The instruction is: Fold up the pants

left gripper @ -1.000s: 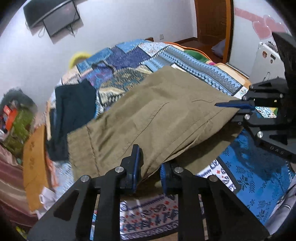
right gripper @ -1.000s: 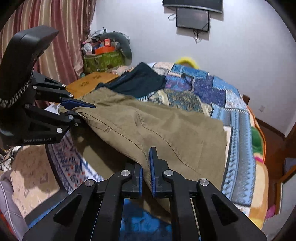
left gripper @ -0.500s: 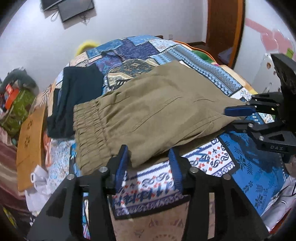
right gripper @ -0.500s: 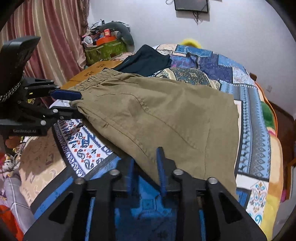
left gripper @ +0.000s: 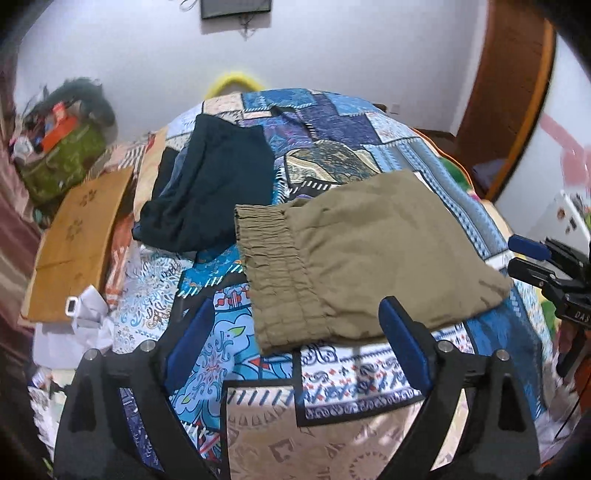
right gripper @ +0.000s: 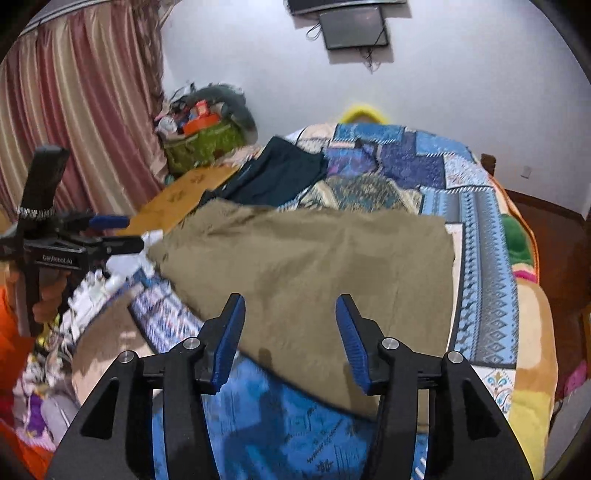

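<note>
Folded olive pants (left gripper: pixel 369 258) lie flat on the patchwork bedspread (left gripper: pixel 332 125), elastic waistband toward the dark garment (left gripper: pixel 214 184) beside them; left gripper (left gripper: pixel 295 332) and right gripper (right gripper: pixel 290 332) have just been opening, nothing clamped

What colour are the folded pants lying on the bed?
Olive khaki, plain with no pattern; the pants show best in the left wrist view.

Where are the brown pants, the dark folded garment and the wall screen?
Brown pants (left gripper: pixel 369 258): left wrist view, middle of the folded fabric.
Dark folded garment (left gripper: pixel 218 184): left wrist view, centre of the cloth.
Wall screen (right gripper: pixel 354 31): right wrist view, middle of the dark panel.
</note>
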A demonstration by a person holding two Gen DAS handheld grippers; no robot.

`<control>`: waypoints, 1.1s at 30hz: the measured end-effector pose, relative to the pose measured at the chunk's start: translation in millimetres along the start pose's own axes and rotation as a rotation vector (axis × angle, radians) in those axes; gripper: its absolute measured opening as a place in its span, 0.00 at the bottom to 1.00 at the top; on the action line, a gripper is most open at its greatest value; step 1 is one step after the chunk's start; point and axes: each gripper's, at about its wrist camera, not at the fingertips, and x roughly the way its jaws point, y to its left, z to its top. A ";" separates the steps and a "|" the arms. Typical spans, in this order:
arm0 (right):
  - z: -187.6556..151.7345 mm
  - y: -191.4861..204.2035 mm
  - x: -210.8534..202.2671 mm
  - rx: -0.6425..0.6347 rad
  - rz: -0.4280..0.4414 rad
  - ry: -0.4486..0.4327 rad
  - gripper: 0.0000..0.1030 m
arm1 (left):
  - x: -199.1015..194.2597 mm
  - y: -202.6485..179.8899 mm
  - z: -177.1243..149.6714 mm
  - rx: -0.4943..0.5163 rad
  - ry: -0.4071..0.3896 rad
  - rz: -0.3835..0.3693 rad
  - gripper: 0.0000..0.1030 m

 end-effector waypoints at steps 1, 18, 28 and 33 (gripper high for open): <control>2.4 -0.4 1.5 0.012 -0.004 -0.007 0.47 | 4.5 4.4 1.6 -0.019 0.009 -0.025 0.88; -15.0 -3.7 75.9 0.108 0.009 0.153 0.47 | 37.0 9.6 -8.6 -0.031 0.042 -0.050 0.45; -32.0 -34.3 62.0 0.172 0.024 0.182 0.47 | 56.6 11.7 -26.7 -0.037 0.069 -0.020 0.49; -50.1 -59.0 48.2 0.214 -0.044 0.207 0.45 | 60.7 20.0 -28.0 -0.084 0.082 -0.067 0.50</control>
